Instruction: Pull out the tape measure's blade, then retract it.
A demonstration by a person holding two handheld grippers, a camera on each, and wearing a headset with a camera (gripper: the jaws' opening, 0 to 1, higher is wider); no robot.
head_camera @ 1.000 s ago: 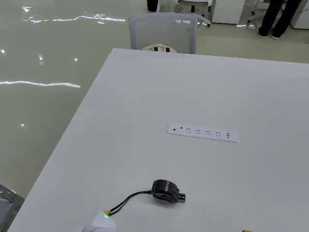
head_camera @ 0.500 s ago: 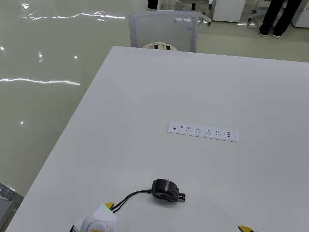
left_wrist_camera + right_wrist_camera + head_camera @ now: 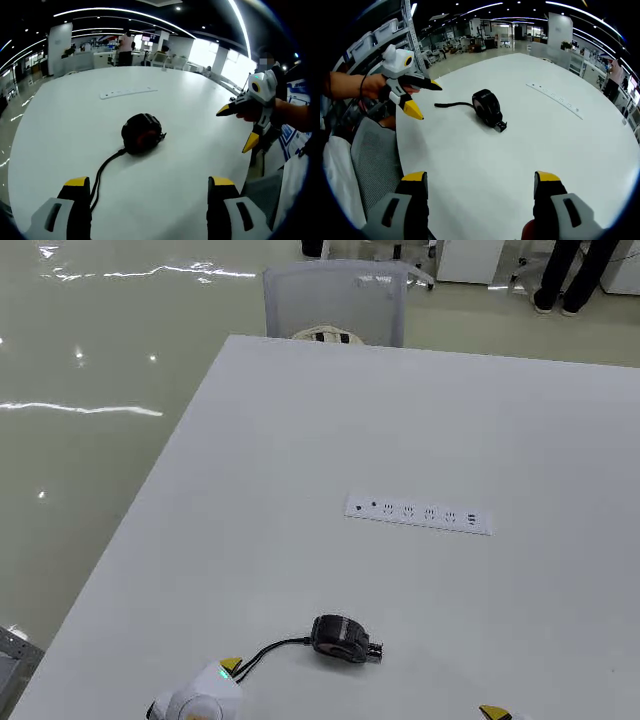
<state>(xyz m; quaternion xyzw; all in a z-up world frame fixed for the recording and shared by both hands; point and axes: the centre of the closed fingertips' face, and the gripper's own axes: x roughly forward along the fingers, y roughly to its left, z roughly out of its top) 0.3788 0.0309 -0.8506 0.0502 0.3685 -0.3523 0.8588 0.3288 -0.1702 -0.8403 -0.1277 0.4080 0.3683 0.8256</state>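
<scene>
A black tape measure (image 3: 342,637) with a black wrist strap (image 3: 270,648) lies on the white table (image 3: 400,440) near its front edge. Its blade is wound in. In the left gripper view the tape measure (image 3: 142,132) sits a little ahead of my open left gripper (image 3: 148,192), the strap trailing toward the left jaw. My open right gripper (image 3: 482,187) faces the tape measure (image 3: 488,107) from the other side, farther off. Both grippers hold nothing. The left gripper's body (image 3: 200,698) shows at the bottom of the head view, and a yellow fingertip (image 3: 494,711) peeks in at bottom right.
A white power strip (image 3: 418,515) lies flat on the table beyond the tape measure. A grey chair (image 3: 335,302) stands at the table's far edge. A person's legs (image 3: 565,275) show at the back right. The table's left edge drops to a glossy floor.
The left gripper has risen into the head view at the bottom, close to the strap's end. A yellow fingertip has appeared at bottom right. The tape measure has not moved.
</scene>
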